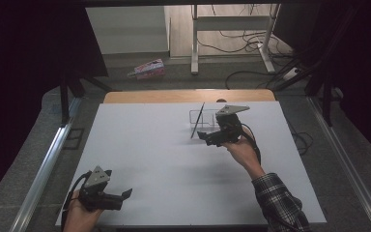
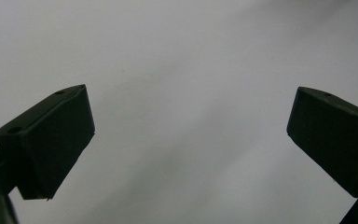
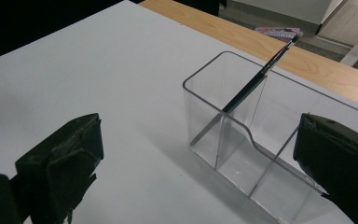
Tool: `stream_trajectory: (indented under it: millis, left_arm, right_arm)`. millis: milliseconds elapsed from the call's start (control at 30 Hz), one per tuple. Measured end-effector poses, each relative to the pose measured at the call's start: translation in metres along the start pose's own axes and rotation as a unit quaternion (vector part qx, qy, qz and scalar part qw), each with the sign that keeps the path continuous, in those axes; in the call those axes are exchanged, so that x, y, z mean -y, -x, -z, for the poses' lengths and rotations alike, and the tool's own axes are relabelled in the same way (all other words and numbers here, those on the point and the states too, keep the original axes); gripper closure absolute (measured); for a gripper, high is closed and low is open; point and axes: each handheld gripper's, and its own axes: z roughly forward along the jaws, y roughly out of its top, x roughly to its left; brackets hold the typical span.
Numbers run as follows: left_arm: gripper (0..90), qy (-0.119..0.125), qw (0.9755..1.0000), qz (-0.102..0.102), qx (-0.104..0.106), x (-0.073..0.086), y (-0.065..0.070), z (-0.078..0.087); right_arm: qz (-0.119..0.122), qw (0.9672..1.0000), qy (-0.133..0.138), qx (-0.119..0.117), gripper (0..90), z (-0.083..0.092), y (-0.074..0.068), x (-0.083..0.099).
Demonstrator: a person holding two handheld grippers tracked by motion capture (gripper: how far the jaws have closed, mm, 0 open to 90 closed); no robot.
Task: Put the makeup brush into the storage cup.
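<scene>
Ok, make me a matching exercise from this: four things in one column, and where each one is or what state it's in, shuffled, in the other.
Things:
1. brush
2. organizer
3. left gripper
4. right gripper

Places or states:
A. open, beside the organizer
B. clear, standing near the table's far edge
C. leaning in a compartment, tip above the rim
D. open, over bare table at the near left corner

Pairs: 1-C, 2-B, 3-D, 4-A

One clear organizer (image 3: 242, 154) with two compartments in sight stands on the one white tabletop (image 1: 164, 164), holding one thin brush (image 3: 247, 91); two hand-held grippers are out, the left hand-held gripper (image 1: 121, 195) and the right hand-held gripper (image 1: 205, 137)
</scene>
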Motion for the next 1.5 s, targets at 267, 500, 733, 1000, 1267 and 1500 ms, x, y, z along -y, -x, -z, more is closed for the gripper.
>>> stream_trajectory:
  millis: [267, 500, 733, 1000, 1267, 1500]
  left_arm:
    - [1.1, -0.001, 1.0000, 0.000, -0.001, 0.000, 0.000, 0.000]
    - [1.1, 0.000, 1.0000, 0.000, 0.000, 0.000, 0.000, 0.000]
    - [1.1, 0.000, 1.0000, 0.000, 0.001, 0.000, 0.000, 0.000]
    - [1.1, -0.002, 1.0000, 0.000, 0.002, 0.000, 0.000, 0.000]
    - [1.0, 0.000, 1.0000, 0.004, 0.005, 0.001, -0.001, 0.000]
    - [0.9, 0.002, 0.9999, 0.009, 0.007, 0.001, -0.003, -0.001]
  right_arm:
    - [0.001, 1.0000, 0.000, -0.004, 0.6, 0.008, -0.001, 0.008]
    - [0.004, 1.0000, -0.007, -0.001, 0.5, 0.012, -0.001, 0.015]
    - [0.001, 0.9999, -0.013, -0.003, 0.5, 0.016, -0.003, 0.024]
    - [0.007, 0.9997, -0.023, -0.007, 0.5, 0.019, -0.008, 0.033]
    - [0.013, 0.9994, -0.030, -0.014, 0.9, 0.024, -0.013, 0.038]
    - [0.018, 0.9985, -0.046, -0.021, 0.8, 0.025, -0.019, 0.047]
